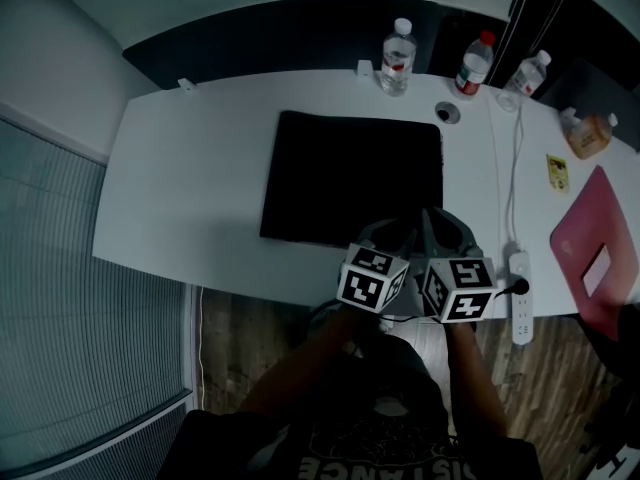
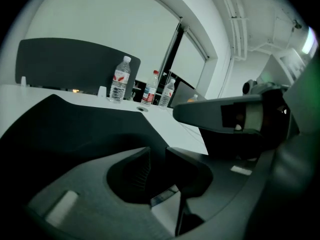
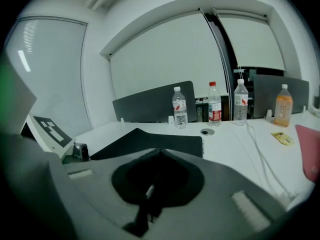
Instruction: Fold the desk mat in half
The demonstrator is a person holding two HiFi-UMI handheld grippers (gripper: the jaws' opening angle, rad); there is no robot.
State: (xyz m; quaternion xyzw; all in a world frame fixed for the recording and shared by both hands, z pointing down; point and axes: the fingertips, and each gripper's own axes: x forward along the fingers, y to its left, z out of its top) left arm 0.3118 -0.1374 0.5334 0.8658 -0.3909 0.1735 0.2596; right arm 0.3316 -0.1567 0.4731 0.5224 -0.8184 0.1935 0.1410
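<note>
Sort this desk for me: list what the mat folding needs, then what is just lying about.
For the job: desk mat, left tool, right tool.
Lying about: three water bottles, orange drink bottle, yellow card, pink pad, power strip, cable.

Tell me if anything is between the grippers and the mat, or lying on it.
Nothing visible. The left gripper and right gripper are at the near edge of the mat, its top is bare, and the bottles stand on the table past its far edge.
</note>
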